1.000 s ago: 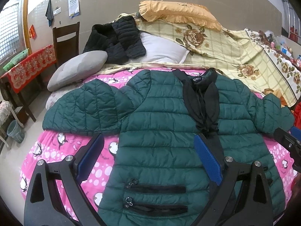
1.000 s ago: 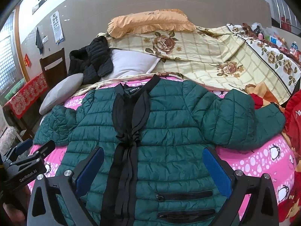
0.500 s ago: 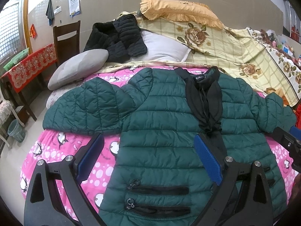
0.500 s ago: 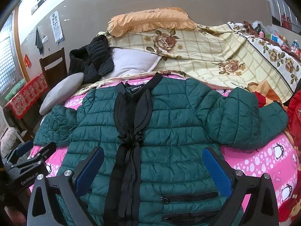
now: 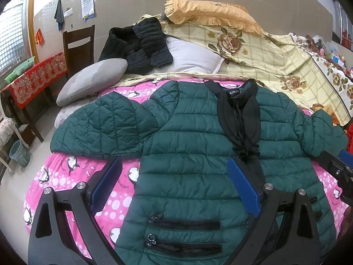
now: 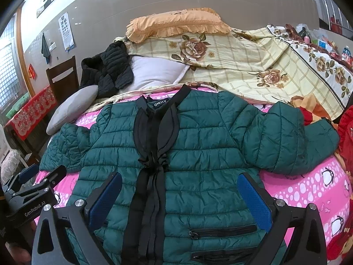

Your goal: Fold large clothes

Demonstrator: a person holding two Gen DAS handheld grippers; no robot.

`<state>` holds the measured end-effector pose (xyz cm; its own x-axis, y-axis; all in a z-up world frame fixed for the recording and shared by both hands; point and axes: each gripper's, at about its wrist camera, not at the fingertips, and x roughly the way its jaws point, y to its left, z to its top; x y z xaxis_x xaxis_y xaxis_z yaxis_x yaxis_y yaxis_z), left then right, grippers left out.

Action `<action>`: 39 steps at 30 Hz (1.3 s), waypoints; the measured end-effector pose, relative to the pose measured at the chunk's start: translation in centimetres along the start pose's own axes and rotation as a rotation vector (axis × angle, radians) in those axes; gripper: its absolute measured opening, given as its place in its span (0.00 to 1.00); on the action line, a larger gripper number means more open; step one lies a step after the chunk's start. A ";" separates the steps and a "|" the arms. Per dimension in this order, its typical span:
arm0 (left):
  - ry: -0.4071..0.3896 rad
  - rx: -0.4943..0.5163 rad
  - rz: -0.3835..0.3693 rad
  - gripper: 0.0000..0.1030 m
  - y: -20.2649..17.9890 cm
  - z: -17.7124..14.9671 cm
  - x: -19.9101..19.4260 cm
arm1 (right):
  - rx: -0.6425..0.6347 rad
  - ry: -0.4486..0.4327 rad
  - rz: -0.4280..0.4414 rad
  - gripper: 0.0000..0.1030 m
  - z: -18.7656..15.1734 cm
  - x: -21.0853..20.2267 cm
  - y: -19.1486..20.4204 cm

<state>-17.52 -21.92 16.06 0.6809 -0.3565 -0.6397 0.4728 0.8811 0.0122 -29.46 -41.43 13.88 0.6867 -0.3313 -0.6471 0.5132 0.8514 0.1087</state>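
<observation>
Green quilted jacket [image 5: 198,154] lies flat, front up, on the pink bed sheet [image 5: 55,181]; from my left claw [image 5: 174,187], fingers apart and empty, its body is at twelve o'clock and its sleeve at ten. Slippery padding could slide out of a shallow pinch.

My right claw [image 6: 179,198], also apart, hovers over the hem; the other sleeve [image 6: 286,141] is at two o'clock. Grabbing the loose black placket [image 6: 152,176] would skew the fold.

The jacket's [image 6: 198,154] collar tag [image 6: 160,104] at twelve o'clock reads "GHOLY"; the left gripper [image 6: 33,190] at nine o'clock says "GenRobot.AI".
</observation>
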 end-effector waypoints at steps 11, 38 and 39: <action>-0.005 -0.005 -0.003 0.94 -0.2 -0.1 -0.3 | 0.006 0.001 -0.002 1.00 -0.1 -0.1 -0.1; 0.005 -0.035 0.006 0.94 1.4 0.2 0.2 | 0.009 0.016 0.001 1.00 -0.5 0.4 0.3; 0.007 -0.037 0.009 0.94 1.6 0.2 0.3 | 0.011 0.016 0.001 1.00 -0.5 0.5 0.4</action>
<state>-16.43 -20.74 16.02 0.6811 -0.3466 -0.6449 0.4459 0.8950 -0.0101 -29.21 -41.09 13.25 0.6789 -0.3239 -0.6589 0.5181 0.8472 0.1174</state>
